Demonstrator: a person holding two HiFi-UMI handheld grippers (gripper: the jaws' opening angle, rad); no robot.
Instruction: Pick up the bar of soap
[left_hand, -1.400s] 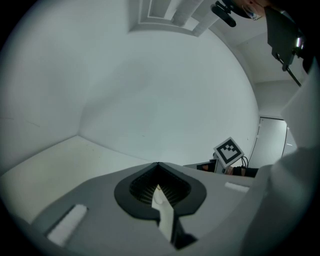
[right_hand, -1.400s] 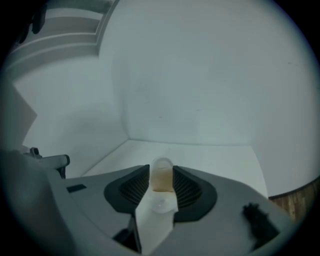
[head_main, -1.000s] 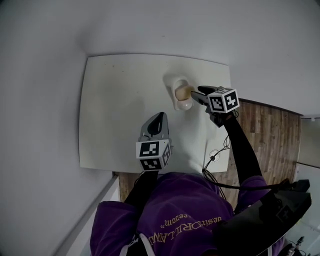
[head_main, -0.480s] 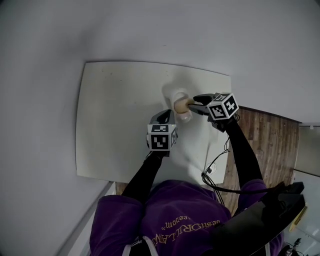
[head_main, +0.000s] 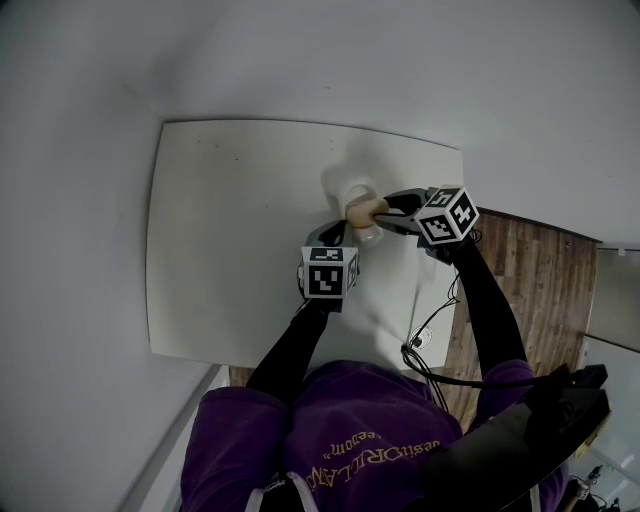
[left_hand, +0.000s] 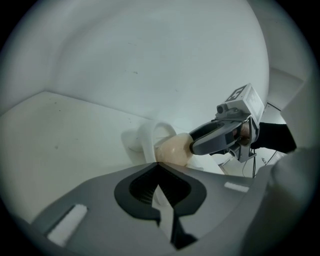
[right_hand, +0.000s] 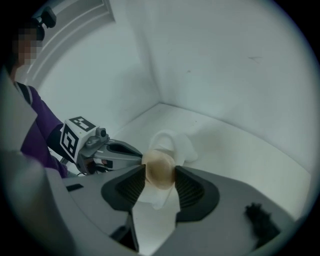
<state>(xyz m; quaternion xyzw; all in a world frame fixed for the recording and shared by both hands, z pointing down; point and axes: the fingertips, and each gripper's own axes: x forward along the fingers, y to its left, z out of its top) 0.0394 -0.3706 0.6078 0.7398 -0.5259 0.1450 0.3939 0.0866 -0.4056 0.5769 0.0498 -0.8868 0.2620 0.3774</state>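
– On the desk (head_main: 220, 220), what matters, biggest first?
– Two grippers meet over its far right part. The right gripper (head_main: 386, 207) comes in from the right edge. The left gripper (head_main: 327, 233) comes up from the near side, its tip just beside the dish (right_hand: 173, 141).
– And the soap?
– The soap (right_hand: 159, 168) is at the white dish, right between the right gripper's fingers (right_hand: 134, 185). Both pads press its sides, so that gripper is closed on it. Whether it is clear of the dish yet, I cannot tell.
– How does it lie?
– In the left gripper view it looks egg-shaped, its long axis roughly in line with the right fingers, which pinch across the narrow way. I judge that a sound hold.
– The left one?
– Its fingers are drawn together at the tips with nothing between them. The soap lies ahead of it and a little to the right, near but not touching.
– So what does the lift turn on?
– The right gripper has the soap, so it is by far the nearer. The dish rim rises just behind the soap, and a straight rise should clear it. Soap is likely slick, so it could slip if the pinch eases.
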